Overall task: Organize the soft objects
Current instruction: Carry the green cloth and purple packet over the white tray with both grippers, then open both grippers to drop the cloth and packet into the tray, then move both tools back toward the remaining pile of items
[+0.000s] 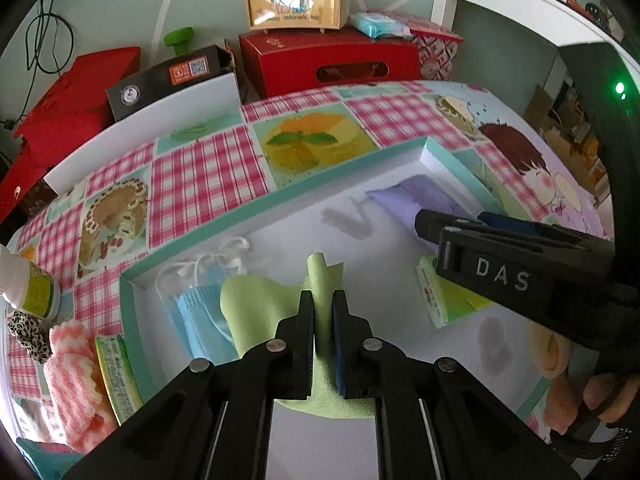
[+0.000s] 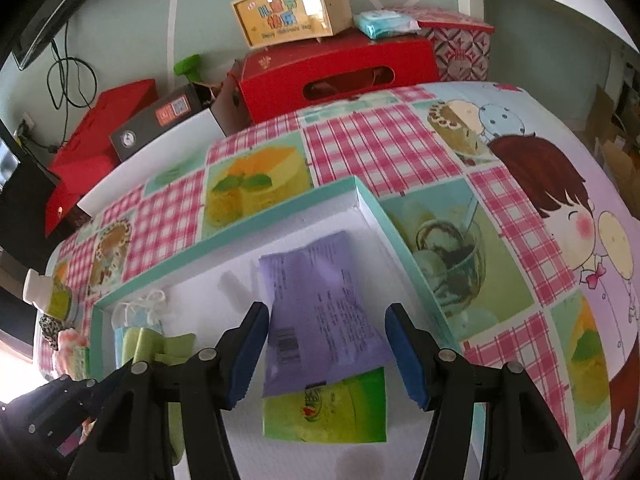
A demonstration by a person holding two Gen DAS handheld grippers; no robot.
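My left gripper (image 1: 323, 312) is shut on a light green cloth (image 1: 256, 300), held over the white inside of a teal-rimmed tray (image 1: 200, 220). A blue face mask (image 1: 200, 316) lies in the tray's left corner beside the cloth. My right gripper (image 2: 328, 344) is open above a purple packet (image 2: 320, 312) and a green tissue pack (image 2: 324, 412) in the tray (image 2: 280, 208). The right gripper also shows in the left wrist view (image 1: 448, 224). The green cloth (image 2: 160, 348) and mask (image 2: 136, 320) show at left in the right wrist view.
Left of the tray lie a pink-and-white knit cloth (image 1: 76, 368), a leopard scrunchie (image 1: 24, 332), a green pack (image 1: 118, 372) and a white bottle (image 1: 28, 284). Red boxes (image 1: 332, 60) and a wooden case (image 1: 296, 0) stand behind the checked tablecloth (image 1: 200, 168).
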